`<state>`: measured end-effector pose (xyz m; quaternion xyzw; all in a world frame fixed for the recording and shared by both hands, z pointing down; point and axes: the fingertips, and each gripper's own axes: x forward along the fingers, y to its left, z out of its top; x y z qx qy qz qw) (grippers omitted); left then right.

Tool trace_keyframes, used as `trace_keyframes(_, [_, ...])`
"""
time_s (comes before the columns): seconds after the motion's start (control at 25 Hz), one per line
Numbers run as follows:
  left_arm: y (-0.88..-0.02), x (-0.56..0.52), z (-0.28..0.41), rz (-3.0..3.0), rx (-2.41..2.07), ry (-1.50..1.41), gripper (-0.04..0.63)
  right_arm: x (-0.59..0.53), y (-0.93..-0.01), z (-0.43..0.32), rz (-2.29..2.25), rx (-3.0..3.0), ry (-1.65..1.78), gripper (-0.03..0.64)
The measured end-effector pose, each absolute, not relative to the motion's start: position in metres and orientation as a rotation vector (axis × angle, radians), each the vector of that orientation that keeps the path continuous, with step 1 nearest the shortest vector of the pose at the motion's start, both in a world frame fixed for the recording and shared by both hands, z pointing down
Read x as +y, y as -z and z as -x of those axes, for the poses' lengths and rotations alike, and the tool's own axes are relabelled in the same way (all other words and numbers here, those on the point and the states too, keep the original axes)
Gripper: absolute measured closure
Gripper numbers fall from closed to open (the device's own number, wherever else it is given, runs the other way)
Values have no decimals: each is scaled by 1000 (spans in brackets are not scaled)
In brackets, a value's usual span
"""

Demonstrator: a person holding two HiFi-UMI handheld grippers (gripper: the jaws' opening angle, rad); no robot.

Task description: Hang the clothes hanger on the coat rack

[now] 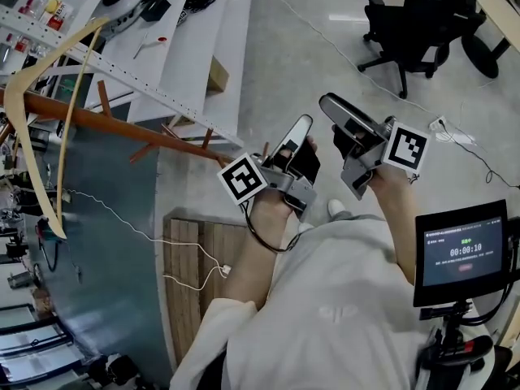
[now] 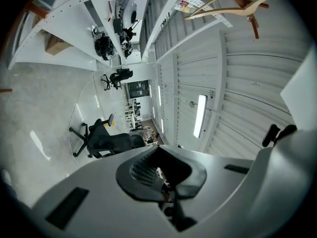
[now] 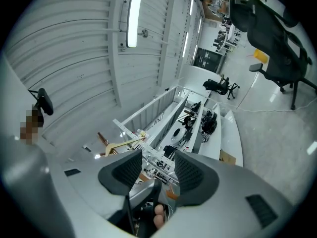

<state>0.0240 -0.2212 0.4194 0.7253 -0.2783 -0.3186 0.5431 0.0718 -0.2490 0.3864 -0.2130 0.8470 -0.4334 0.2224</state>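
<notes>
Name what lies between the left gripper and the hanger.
Head view: the brown rack bar with its pegs, and a white shelf beam.

Workshop-like lab, bare concrete floor (image 1: 317, 63), black office chairs (image 1: 410, 23) far right, white metal shelves (image 1: 195, 47) loaded with gear, loose cables (image 1: 465, 149), timer screen (image 1: 461, 252) near right.

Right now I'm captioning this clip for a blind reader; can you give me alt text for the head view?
Seen from above, a person holds the left tool and right tool near the chest, both empty. At left, a pale wooden hanger hangs by a brown coat rack bar, with office chairs beyond.
</notes>
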Motion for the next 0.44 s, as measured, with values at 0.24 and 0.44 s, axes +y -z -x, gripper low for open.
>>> trace_keyframes(0.24, [-416, -226, -25, -1733, -651, 755, 589, -252, -382, -74, 597, 2355, 1163, 403])
trace_keyframes(0.44, [-418, -226, -26, -1728, -644, 765, 589, -251, -382, -74, 592, 2364, 1152, 403])
